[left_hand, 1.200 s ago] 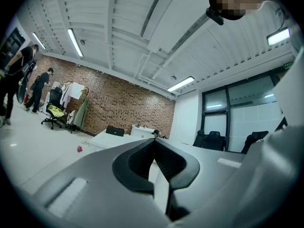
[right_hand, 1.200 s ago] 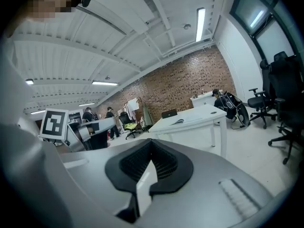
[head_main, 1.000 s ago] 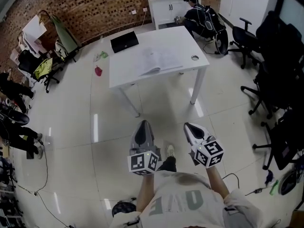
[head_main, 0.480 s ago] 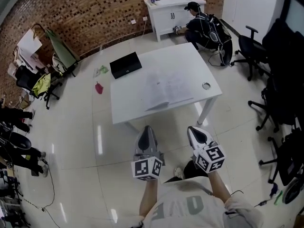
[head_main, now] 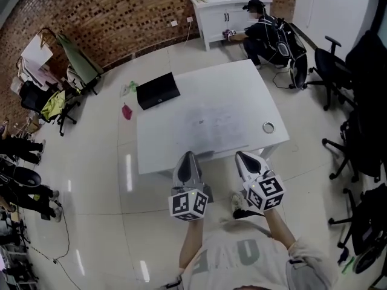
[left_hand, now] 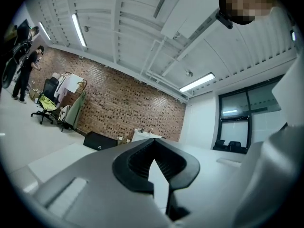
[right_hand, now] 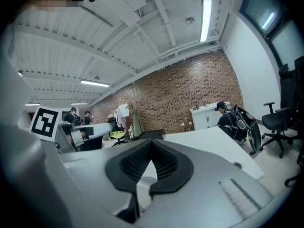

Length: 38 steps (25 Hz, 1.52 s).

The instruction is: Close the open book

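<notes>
At the near side of the white worktop the open book lies flat, pages up and untouched, handy for anyone standing at that edge. Close by, the left gripper and right gripper point level toward it, side by side. Both pairs of fingers are pressed together and empty, I'd guess simply carried so until a cover needs lifting.

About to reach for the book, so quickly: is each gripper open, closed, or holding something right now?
Left gripper: closed, holding nothing.
Right gripper: closed, holding nothing.
</notes>
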### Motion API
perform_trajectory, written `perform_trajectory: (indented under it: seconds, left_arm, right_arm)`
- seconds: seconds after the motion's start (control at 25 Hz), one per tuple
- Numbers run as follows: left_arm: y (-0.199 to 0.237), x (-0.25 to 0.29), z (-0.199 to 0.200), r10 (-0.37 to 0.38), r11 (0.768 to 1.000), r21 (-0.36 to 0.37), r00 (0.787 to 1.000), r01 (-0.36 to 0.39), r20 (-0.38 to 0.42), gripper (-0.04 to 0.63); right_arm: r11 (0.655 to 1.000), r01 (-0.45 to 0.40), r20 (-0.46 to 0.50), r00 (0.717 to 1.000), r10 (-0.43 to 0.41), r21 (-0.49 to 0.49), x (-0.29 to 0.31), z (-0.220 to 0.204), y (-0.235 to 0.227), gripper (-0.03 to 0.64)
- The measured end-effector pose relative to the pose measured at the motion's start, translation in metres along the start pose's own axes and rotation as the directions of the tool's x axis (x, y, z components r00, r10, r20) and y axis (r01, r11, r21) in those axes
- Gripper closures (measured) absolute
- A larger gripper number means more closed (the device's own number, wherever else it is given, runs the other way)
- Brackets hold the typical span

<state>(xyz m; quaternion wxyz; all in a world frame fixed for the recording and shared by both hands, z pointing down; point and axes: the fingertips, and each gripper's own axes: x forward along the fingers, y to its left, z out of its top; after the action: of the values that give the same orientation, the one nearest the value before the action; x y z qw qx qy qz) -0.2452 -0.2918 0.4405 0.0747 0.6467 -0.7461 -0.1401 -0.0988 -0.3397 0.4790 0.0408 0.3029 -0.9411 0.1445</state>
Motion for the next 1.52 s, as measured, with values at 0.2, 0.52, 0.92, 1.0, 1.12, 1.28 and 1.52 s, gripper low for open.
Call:
perform_trajectory:
  seconds: [0.2,0.52,0.92,1.0,1.12,1.28,1.52]
  left_arm:
    - [-0.004,0.035,0.003,0.013,1.0,-0.018,1.0,-0.013,0.016,0.58]
    - [0.012,0.062,0.008,0.019,0.998,-0.054,1.0,-0.019,0.002,0.58]
    - [0.033,0.071,-0.005,0.012,0.995,-0.097,1.0,-0.014,-0.023,0.58]
    - [0.032,0.071,-0.004,0.005,0.996,-0.093,1.0,-0.008,-0.026,0.58]
    - [0.031,0.074,0.0,-0.005,0.997,-0.078,1.0,0.003,-0.02,0.58]
    - [0.03,0.081,0.001,-0.011,0.998,-0.069,1.0,0.01,-0.013,0.58]
    - [0.031,0.083,-0.013,-0.034,0.987,-0.155,0.998,0.026,-0.049,0.578]
  right_arm:
    - [0.999,-0.042,-0.005,0.999,0.042,0.02,0.03,0.008,-0.022,0.612]
    - [0.998,-0.062,0.01,0.998,0.062,0.032,0.064,0.023,-0.023,0.612]
    - [0.996,-0.059,0.016,0.998,0.059,0.061,0.087,0.02,-0.012,0.612]
    - [0.996,-0.061,0.006,0.998,0.06,0.066,0.089,0.017,-0.009,0.612]
    - [0.996,-0.062,0.003,0.998,0.062,0.066,0.09,0.015,-0.006,0.612]
    - [0.996,-0.056,0.012,0.998,0.055,0.07,0.093,0.018,-0.011,0.612]
    - [0.994,-0.031,-0.021,0.999,0.034,0.104,0.089,0.007,-0.019,0.612]
